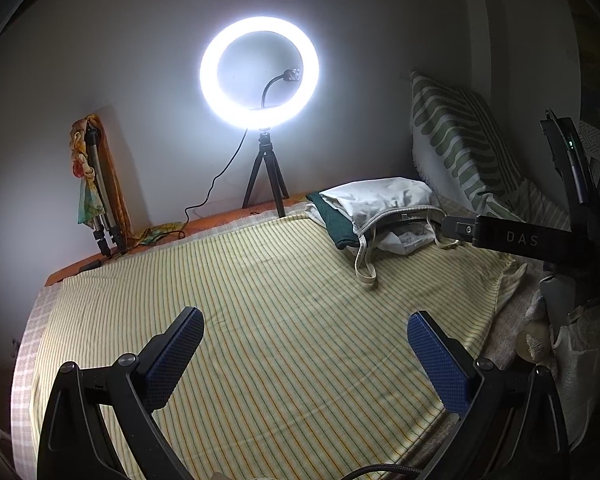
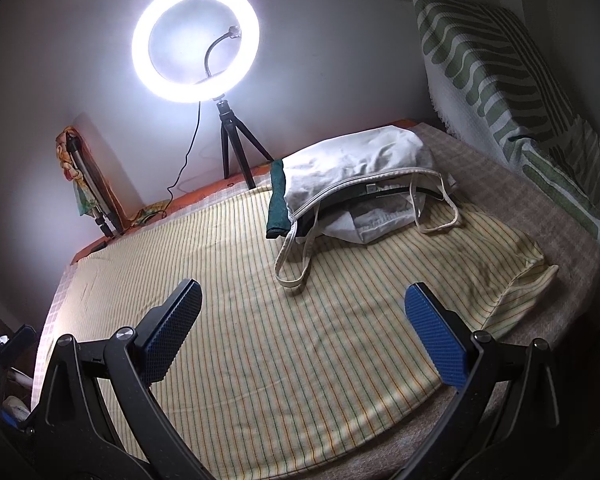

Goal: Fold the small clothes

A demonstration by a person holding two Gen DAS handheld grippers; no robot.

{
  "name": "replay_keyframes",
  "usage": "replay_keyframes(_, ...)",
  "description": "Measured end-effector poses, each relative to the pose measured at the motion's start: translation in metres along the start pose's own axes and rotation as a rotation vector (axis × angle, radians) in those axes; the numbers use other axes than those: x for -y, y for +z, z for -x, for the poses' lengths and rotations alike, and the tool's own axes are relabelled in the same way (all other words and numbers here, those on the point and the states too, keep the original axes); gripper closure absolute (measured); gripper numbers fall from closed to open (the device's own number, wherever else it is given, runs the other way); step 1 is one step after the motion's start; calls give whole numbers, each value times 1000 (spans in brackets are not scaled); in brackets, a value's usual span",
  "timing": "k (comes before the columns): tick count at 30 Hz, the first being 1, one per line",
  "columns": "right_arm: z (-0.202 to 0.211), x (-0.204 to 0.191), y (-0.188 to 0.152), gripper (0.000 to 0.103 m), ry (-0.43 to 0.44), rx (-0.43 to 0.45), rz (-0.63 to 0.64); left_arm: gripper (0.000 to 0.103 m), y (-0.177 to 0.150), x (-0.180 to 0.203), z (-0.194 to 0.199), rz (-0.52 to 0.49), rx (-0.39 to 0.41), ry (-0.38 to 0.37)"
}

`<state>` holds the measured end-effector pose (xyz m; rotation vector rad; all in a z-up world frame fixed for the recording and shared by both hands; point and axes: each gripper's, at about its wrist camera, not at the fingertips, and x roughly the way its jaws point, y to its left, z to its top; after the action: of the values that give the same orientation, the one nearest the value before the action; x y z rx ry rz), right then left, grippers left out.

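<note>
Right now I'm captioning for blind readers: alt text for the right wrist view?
The open right gripper hovers empty above a striped yellow cloth spread flat on a bed. Beyond lies a white tote bag stuffed with clothes, with a glowing ring light against the wall.

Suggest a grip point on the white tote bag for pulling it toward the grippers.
Take the near strap loop of the white tote bag. It lies flat on the striped sheet, trailing toward the grippers, clear of the bag's bulk. Come from the front and above with the right gripper, open and probably nearer, one finger each side of the strap.
</note>
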<state>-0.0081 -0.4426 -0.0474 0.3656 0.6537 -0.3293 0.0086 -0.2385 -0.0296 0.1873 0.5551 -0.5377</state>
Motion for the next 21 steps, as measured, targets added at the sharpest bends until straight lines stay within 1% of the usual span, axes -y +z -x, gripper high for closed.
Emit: replay_keyframes(21,-1,-2,0,0,3,-4,1,0,1,4,0,-2,4,17)
